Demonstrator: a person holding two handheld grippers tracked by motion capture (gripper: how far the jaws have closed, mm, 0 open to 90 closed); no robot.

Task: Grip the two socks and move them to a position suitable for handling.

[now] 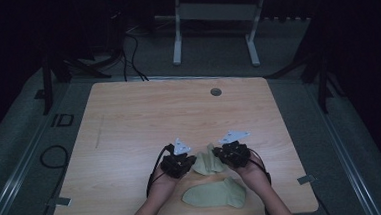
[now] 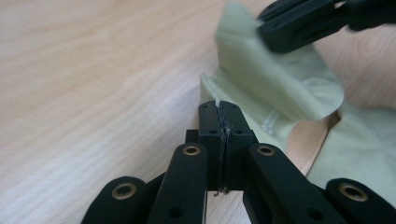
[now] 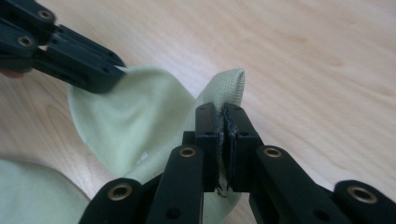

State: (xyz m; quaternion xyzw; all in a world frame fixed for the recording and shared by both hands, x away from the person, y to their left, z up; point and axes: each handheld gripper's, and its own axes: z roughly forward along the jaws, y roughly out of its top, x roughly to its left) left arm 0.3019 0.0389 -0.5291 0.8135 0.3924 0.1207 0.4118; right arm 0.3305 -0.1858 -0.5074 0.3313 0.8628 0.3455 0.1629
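A pale green sock (image 1: 207, 163) is lifted off the wooden table (image 1: 144, 115) between my two grippers near the front. My left gripper (image 1: 193, 161) is shut on one edge of this sock (image 2: 275, 79), the fabric pinched between its closed pads (image 2: 219, 109). My right gripper (image 1: 218, 154) is shut on the ribbed opposite edge (image 3: 220, 112), and the sock (image 3: 135, 121) sags between the two. The right gripper (image 2: 264, 25) shows across the cloth, as does the left gripper (image 3: 112, 77). A second matching sock (image 1: 215, 193) lies flat by the front edge.
A round cable hole (image 1: 216, 92) sits near the table's far edge. Beyond the table stands a white frame on two legs (image 1: 177, 38), with cables (image 1: 130, 56) on the dark floor. Bare wood stretches left and beyond the grippers.
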